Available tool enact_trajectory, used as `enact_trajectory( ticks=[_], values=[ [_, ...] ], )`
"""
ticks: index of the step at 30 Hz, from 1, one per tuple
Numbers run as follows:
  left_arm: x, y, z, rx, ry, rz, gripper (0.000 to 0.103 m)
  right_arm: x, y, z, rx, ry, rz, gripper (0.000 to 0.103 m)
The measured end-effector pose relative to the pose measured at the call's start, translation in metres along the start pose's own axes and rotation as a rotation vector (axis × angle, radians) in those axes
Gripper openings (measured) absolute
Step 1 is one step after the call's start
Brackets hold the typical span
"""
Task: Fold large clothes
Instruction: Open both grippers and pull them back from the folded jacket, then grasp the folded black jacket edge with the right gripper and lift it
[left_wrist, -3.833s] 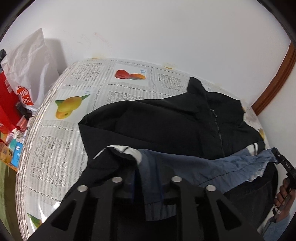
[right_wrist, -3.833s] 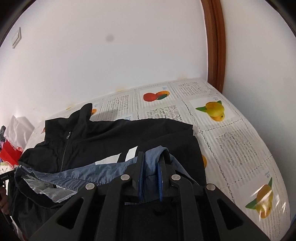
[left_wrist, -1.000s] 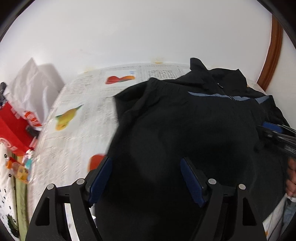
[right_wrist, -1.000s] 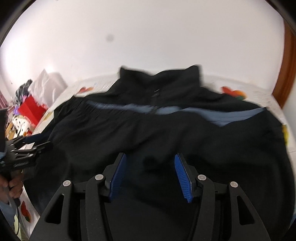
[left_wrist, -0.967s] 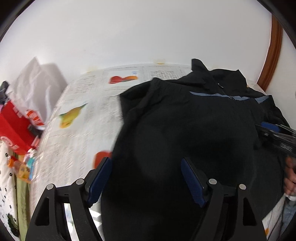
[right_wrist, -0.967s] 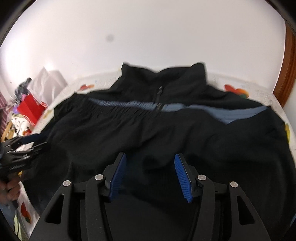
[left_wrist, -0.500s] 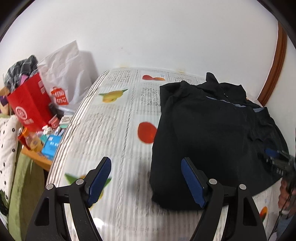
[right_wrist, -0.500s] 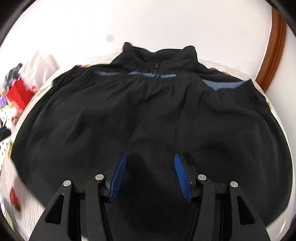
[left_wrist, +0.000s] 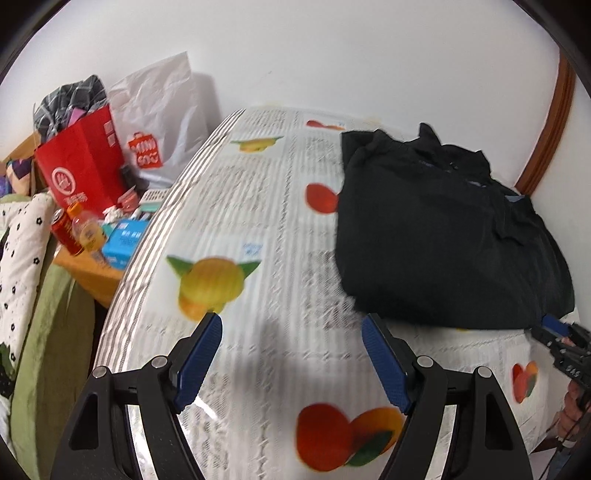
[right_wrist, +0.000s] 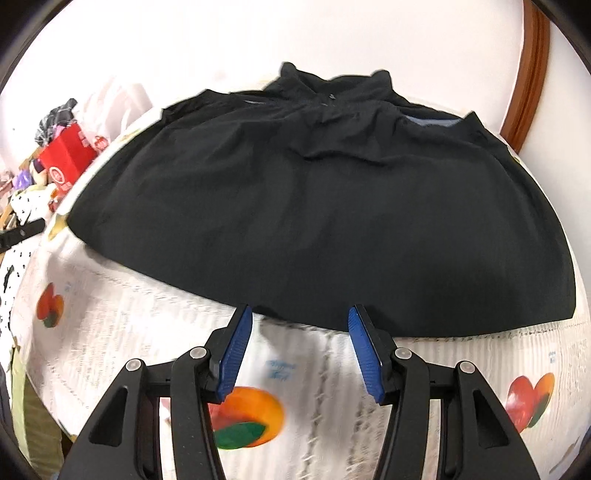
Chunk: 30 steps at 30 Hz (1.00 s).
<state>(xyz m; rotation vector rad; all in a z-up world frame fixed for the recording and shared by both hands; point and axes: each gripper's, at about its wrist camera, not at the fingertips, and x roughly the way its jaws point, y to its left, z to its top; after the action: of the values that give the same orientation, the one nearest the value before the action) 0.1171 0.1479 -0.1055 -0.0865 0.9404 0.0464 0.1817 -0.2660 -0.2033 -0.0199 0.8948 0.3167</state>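
Observation:
A black jacket (right_wrist: 317, 206) lies folded on the fruit-print tablecloth (right_wrist: 295, 373), its collar toward the wall and a sliver of blue lining showing near the top right. In the left wrist view the jacket (left_wrist: 439, 236) sits at the right half of the table. My right gripper (right_wrist: 300, 317) is open and empty just in front of the jacket's near hem, not touching it. My left gripper (left_wrist: 291, 325) is open and empty over bare tablecloth (left_wrist: 258, 229), left of the jacket. The right gripper (left_wrist: 557, 332) and a hand show at the right edge of the left wrist view.
Left of the table stand a red paper bag (left_wrist: 83, 166), a white plastic bag (left_wrist: 162, 110), cans, bottles and a blue box (left_wrist: 123, 242) on a low orange surface. A white wall and brown door frame (left_wrist: 546, 125) lie behind. Green bedding (left_wrist: 44, 332) is at the far left.
Both grippers have drawn back off the jacket toward the near table edge. The left one has shifted left, so the jacket now lies to its right. Both stayed open.

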Motion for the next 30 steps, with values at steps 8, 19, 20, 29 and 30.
enact_trajectory(
  ticks=[8,19,20,29,30],
  values=[
    [0.006,0.027,-0.017,-0.017,0.042,0.048,0.076,0.005,0.102,0.019,-0.291,-0.069,0.050,0.064],
    [0.005,0.049,-0.030,-0.025,0.051,0.034,0.076,0.041,0.232,0.035,-0.644,-0.109,0.069,0.064],
    [0.006,0.050,-0.030,-0.026,0.051,0.030,0.076,0.043,0.236,0.037,-0.650,-0.111,0.067,0.064],
    [0.012,0.047,-0.032,-0.020,0.042,-0.016,0.076,0.061,0.249,0.056,-0.648,-0.125,0.033,0.017],
    [0.013,0.047,-0.031,-0.020,0.041,-0.017,0.076,0.061,0.251,0.057,-0.649,-0.127,0.024,0.016]
  ],
)
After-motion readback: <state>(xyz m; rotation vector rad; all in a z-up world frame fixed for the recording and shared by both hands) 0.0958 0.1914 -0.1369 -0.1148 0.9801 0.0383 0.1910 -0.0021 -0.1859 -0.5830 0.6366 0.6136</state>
